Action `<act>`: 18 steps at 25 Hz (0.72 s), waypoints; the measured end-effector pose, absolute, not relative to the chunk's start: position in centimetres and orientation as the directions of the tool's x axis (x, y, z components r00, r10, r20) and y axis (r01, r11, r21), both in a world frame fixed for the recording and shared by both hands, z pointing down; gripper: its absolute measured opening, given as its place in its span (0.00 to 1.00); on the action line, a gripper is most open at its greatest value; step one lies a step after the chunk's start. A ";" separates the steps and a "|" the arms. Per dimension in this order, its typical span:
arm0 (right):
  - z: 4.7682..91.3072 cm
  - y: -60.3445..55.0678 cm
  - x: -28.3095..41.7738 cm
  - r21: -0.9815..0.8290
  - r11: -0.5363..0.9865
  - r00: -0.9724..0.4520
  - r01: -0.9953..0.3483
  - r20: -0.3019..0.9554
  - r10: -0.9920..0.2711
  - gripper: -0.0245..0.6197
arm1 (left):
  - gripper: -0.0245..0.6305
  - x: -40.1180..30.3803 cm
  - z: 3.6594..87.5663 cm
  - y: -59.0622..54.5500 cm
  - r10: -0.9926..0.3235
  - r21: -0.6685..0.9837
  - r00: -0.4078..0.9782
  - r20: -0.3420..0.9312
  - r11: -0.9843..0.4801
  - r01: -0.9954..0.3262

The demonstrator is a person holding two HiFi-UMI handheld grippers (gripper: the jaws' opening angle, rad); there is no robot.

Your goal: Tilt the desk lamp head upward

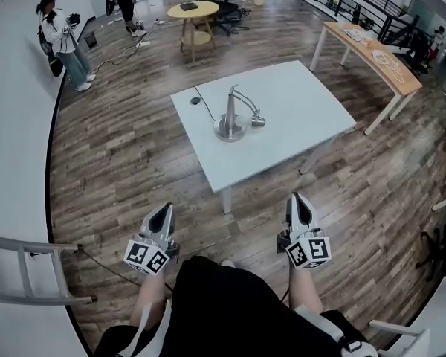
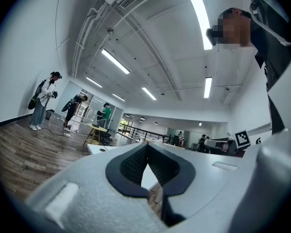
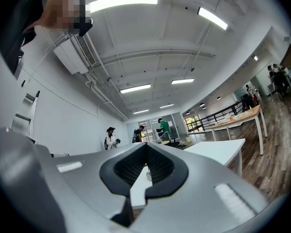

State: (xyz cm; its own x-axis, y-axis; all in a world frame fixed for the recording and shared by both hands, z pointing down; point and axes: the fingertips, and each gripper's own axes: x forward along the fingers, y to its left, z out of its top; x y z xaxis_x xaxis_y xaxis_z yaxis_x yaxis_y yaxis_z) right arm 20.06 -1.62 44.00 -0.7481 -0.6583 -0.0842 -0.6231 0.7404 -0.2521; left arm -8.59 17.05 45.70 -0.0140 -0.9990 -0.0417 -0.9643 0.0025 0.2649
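Left hand-held gripper point(image 1: 164, 209) and right hand-held gripper point(image 1: 296, 198) point level, closed.

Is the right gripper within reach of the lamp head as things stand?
Probably not yet: the right gripper is over the floor, short of the table, while the lamp head sits mid-table. Nothing blocks the way.

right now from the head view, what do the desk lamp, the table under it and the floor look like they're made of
Desk lamp: likely metal with a satin silver finish; its round base and stem show a grey sheen.
Table: smooth matte white top, perhaps laminate or painted board; the look leaves it open.
Floor: wood or wood-look planks, with grey-brown grain and visible seams.
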 end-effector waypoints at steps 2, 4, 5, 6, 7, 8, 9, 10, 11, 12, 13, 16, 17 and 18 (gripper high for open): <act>44.4 -2.3 19.4 -0.246 0.745 -0.756 -0.620 -0.069 -0.651 0.05 | 0.03 -9.1 46.1 16.3 -0.999 0.263 -0.011 -0.034 0.001 -0.965; 44.7 -3.2 18.6 -0.245 0.745 -0.757 -0.621 -0.060 -0.651 0.05 | 0.03 -9.9 46.7 15.6 -0.999 0.267 -0.008 -0.038 -0.003 -0.964; 44.8 -3.6 18.1 -0.243 0.743 -0.756 -0.623 -0.057 -0.652 0.05 | 0.03 -10.5 46.9 15.2 -0.999 0.272 -0.007 -0.037 -0.003 -0.962; 44.8 -4.2 17.6 -0.241 0.742 -0.754 -0.626 -0.054 -0.654 0.05 | 0.03 -11.0 47.2 14.6 -0.999 0.278 -0.006 -0.033 -0.004 -0.961; 44.9 -4.7 17.1 -0.239 0.738 -0.751 -0.631 -0.051 -0.658 0.05 | 0.03 -11.7 47.3 14.0 -1.000 0.283 -0.004 -0.026 -0.003 -0.959; 44.9 -5.2 16.7 -0.238 0.733 -0.746 -0.637 -0.048 -0.664 0.05 | 0.03 -12.3 47.5 13.3 -1.000 0.289 -0.001 -0.018 -0.004 -0.957; 44.9 -5.7 16.4 -0.236 0.727 -0.740 -0.645 -0.044 -0.671 0.05 | 0.03 -12.9 47.6 12.6 -1.000 0.292 0.005 -0.014 -0.009 -0.956; 44.9 -6.3 16.1 -0.232 0.721 -0.734 -0.653 -0.039 -0.678 0.05 | 0.03 -13.5 47.7 11.7 -1.000 0.294 0.012 -0.015 -0.016 -0.956; 44.9 -6.8 15.8 -0.228 0.716 -0.729 -0.660 -0.035 -0.683 0.05 | 0.03 -14.1 47.8 10.9 -1.000 0.296 0.020 -0.016 -0.024 -0.955; 45.0 -7.3 15.4 -0.224 0.711 -0.724 -0.666 -0.031 -0.689 0.05 | 0.03 -14.6 47.8 10.0 -0.999 0.298 0.028 -0.018 -0.032 -0.954; 45.2 -7.7 15.0 -0.224 0.705 -0.719 -0.673 -0.027 -0.695 0.05 | 0.03 -15.2 47.8 9.1 -0.999 0.297 0.037 -0.020 -0.041 -0.954; 45.4 -9.3 13.6 -0.233 0.683 -0.699 -0.692 -0.019 -0.715 0.05 | 0.03 -16.9 47.8 6.5 -0.997 0.293 0.071 -0.022 -0.074 -0.953; 45.3 -9.8 13.0 -0.234 0.679 -0.695 -0.696 -0.019 -0.719 0.05 | 0.03 -17.3 47.7 5.7 -0.996 0.290 0.084 -0.022 -0.087 -0.953; 45.2 -10.3 12.5 -0.233 0.675 -0.690 -0.700 -0.020 -0.723 0.05 | 0.03 -17.8 47.6 4.8 -0.995 0.288 0.098 -0.024 -0.101 -0.952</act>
State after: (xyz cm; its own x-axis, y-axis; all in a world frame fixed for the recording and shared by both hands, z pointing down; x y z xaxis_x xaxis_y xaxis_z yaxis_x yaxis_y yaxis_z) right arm 12.46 -10.29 45.21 -0.6904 -0.7231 -0.0198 -0.7002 0.6749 -0.2328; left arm -17.81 4.81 47.63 0.0982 -0.9949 -0.0241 -0.9523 -0.1010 0.2881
